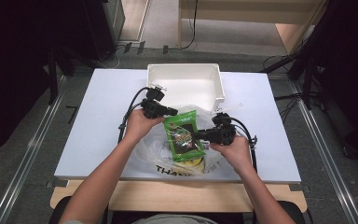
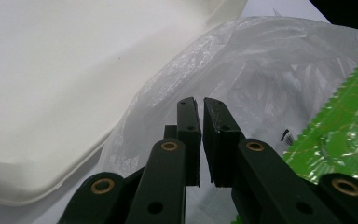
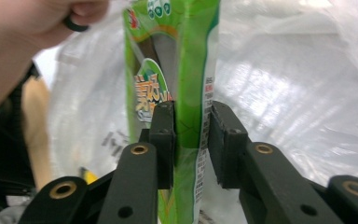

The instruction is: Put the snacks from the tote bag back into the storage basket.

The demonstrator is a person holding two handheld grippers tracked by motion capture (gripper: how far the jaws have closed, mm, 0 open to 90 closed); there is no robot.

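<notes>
One flat green snack packet (image 1: pixel 183 136) of glossy, crinkly foil lies over a clear plastic bag (image 1: pixel 168 151) on the white counter (image 1: pixel 102 126), near its front edge and just in front of the bin. The packet is a rectangle with a zigzag-cut sealed end, printed with a dark window and yellow lettering; in the high view its long axis runs from the near edge of the counter toward the bin, tilted a little, with the serrated end pointing away from the person. The bag is thin, filmy and heavily wrinkled, with black lettering near its front hem, and something yellow shows under it at the front. Behind them stands one white rectangular plastic bin (image 1: pixel 220 81), smooth-walled and open on top. Two grippers are at work, one in each hand. The left gripper (image 1: pixel 175 112) sits at the packet's far left corner; in the left gripper view its black jaws are almost together, only a thin slit between the pads, and a fold of the clear bag (image 2: pixel 261 79) lies at their tips, though whether film is pinched there I cannot tell. The right gripper (image 1: pixel 196 136) comes in from the packet's right side; in the right gripper view its jaws straddle the packet (image 3: pixel 186 70) edge-on, the left pad against the foil, the right pad a little apart from it.
</notes>
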